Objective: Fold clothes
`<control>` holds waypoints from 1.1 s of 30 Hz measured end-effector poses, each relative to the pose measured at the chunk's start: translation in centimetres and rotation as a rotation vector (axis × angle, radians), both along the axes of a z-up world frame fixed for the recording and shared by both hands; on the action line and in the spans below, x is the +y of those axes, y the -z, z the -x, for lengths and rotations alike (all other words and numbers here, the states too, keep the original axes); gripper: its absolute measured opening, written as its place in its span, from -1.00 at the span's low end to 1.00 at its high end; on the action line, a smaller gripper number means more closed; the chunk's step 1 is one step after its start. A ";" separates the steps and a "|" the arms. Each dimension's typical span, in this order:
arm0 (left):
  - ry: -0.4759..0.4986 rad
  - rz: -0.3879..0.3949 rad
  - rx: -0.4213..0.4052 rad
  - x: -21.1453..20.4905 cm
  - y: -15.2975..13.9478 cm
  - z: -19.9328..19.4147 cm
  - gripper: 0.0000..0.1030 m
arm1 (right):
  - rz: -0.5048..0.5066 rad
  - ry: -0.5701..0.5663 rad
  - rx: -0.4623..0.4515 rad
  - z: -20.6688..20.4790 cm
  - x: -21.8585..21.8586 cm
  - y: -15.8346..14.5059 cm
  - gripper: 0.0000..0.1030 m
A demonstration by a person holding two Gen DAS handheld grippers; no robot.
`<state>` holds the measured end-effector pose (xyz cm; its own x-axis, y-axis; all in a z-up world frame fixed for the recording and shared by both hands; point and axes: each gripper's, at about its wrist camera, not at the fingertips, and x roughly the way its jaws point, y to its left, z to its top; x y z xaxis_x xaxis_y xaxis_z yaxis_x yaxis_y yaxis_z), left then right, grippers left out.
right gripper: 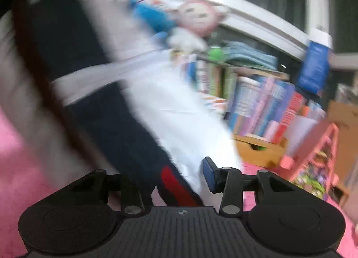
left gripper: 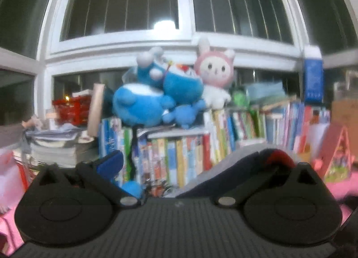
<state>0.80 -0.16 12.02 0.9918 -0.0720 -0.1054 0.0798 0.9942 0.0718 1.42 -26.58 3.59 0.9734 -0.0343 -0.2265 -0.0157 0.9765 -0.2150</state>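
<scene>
— Garment (right gripper: 89, 56) first: where was it?

— Up off the pink cover (right gripper: 18, 157), between both grippers. Navy, with white panels and a red stripe. In the right wrist view it ran from the top left corner down into the right gripper (right gripper: 179, 177), heavily blurred.

— Were those jaws pinching it?

— I could not tell. The cloth passed between them and hid the left finger; the right blue pad (right gripper: 207, 175) sat just beside the white edge.

— And the left gripper (left gripper: 194, 164)?

— Its jaws were spread wide. One blue pad (left gripper: 111, 164) stood bare, while a fold of the garment (left gripper: 246, 164) lay draped over the other finger. Nothing was pressed between them.

— What lay behind?

— Rows of books (left gripper: 179, 157), with blue plush toys (left gripper: 143, 101) and a pink rabbit (left gripper: 214, 72) on top, under a dark window (left gripper: 183, 34).
</scene>
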 end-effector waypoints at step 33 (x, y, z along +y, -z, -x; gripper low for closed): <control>0.050 -0.258 0.445 3.5 7.5 2.8 1.00 | 0.115 -0.055 0.228 8.4 -7.4 0.4 -0.11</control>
